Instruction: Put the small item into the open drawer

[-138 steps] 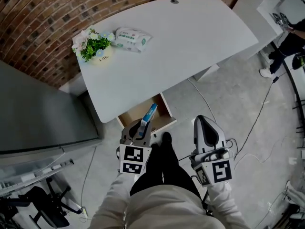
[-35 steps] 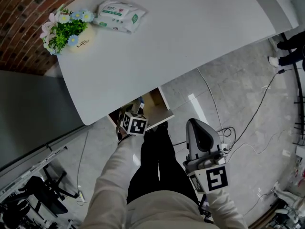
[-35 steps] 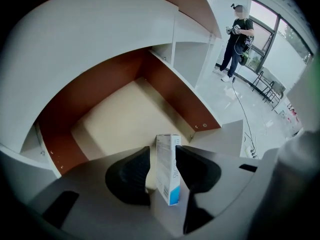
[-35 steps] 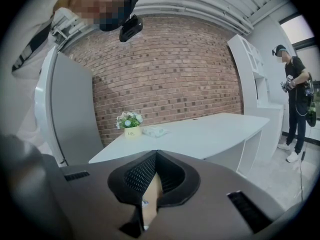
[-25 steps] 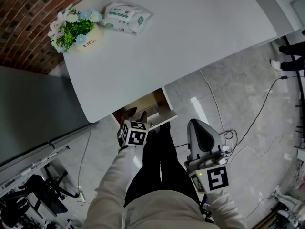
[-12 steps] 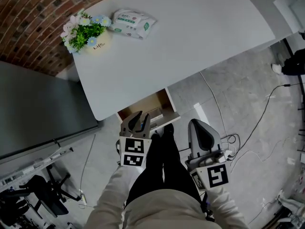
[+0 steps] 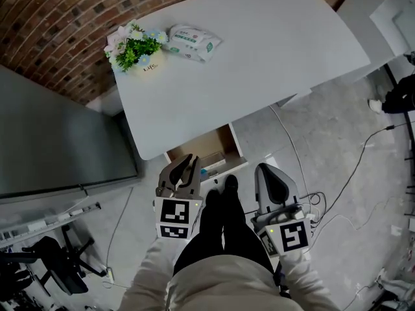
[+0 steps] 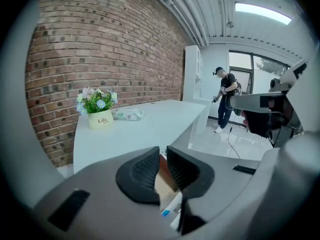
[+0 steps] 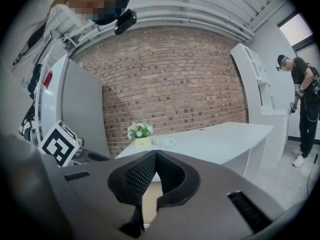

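The left gripper [image 7: 184, 164], its jaws just closing to a narrow empty gap, has risen clear of the open drawer [image 7: 196, 149], where the small item [image 7: 211, 168] now lies, so placement appears complete; the right gripper [image 7: 268, 170] is closed and empty.

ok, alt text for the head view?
From above, a person holds two grippers near an open drawer under a white desk; a small item lies in the drawer. The left gripper is empty, its jaws have just been closing; the right gripper is shut.
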A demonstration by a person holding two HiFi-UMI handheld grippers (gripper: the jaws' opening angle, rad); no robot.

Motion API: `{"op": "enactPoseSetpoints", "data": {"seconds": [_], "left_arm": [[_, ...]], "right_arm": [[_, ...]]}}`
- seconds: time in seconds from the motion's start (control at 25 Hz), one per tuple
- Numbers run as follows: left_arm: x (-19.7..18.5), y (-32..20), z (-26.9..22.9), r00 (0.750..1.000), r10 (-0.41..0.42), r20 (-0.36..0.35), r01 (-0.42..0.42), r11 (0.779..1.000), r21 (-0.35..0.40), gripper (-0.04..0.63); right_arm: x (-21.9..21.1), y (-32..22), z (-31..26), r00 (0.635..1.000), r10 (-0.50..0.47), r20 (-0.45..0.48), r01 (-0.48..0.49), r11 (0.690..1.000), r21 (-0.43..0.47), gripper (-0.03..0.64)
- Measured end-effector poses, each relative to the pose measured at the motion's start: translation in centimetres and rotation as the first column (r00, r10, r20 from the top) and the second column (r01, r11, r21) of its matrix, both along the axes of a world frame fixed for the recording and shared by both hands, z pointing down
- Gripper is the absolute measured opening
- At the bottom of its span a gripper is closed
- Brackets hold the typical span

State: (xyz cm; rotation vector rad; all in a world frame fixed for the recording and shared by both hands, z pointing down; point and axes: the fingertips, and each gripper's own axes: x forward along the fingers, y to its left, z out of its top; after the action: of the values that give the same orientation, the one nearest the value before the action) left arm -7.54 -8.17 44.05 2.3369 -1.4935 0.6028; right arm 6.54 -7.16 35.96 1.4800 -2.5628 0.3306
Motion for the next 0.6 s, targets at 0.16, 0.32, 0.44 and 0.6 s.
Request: {"op": "enactPoseSetpoints", "data": {"seconds": [0.16,0.32,0.44,0.6], "left_arm": [[-1.0,0.8,-2.2,0.999,-0.024,-0.024,0.025,0.999,0.044,0.051],[-2.3,1.4,-4.3,0.997,-0.066,-0.046,0.071,0.991,0.109,0.028],[-3.1,1.9,-5.7,0.996,-0.078,-0.051,0.085,0.986,0.146,0.021],[-4.2,2.6,-7.7,0.993,-0.1,-0.07,0.111,0.975,0.19,0.017]], "right_arm": [[-0.6,0.4,-0.9,1.0,-0.011,-0.006,0.011,1.0,0.023,0.026],[-1.1,0.8,-1.7,0.999,-0.027,-0.018,0.028,0.999,0.044,0.026],[-1.4,1.2,-2.5,0.999,-0.035,-0.019,0.036,0.997,0.062,0.026],[-1.7,1.8,-3.4,0.999,-0.045,-0.029,0.047,0.997,0.064,0.026]]}}
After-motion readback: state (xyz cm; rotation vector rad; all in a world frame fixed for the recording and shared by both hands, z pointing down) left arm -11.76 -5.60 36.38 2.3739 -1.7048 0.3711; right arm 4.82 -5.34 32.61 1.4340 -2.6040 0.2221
